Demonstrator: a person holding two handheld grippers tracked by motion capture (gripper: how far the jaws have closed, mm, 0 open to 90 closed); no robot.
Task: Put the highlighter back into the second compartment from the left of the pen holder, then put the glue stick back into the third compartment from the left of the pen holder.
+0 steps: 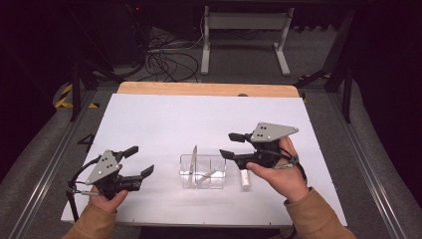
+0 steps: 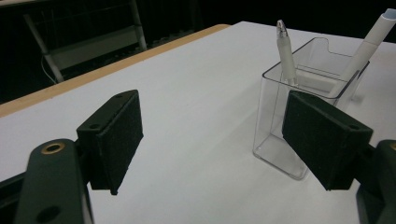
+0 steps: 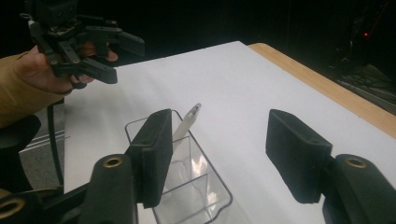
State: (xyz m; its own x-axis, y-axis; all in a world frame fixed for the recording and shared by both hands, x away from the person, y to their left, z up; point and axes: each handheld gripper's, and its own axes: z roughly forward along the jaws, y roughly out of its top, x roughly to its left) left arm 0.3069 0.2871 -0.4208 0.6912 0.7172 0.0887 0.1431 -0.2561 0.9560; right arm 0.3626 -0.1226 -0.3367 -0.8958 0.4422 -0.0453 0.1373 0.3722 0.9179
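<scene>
Pens go into the clear holder [image 1: 202,172] that stands near the middle of the white worktop [image 1: 164,124], and one white pen [image 1: 245,180] lies flat on the worktop just right of it, close under the right gripper [image 1: 232,145]. Another pen [image 2: 286,49] stands upright in the holder's near compartment and a second one [image 2: 369,42] leans in the compartment beyond. Right fingers [image 3: 296,158] stand apart with nothing between them, above the holder. Left gripper [image 1: 139,161] hangs well to the left of the holder, its fingers [image 2: 114,140] apart and empty too. To pick up the lying pen well, I would bring the right fingers down across its barrel near the middle, close squarely so it cannot roll, then lift and tip it upright over a free compartment
</scene>
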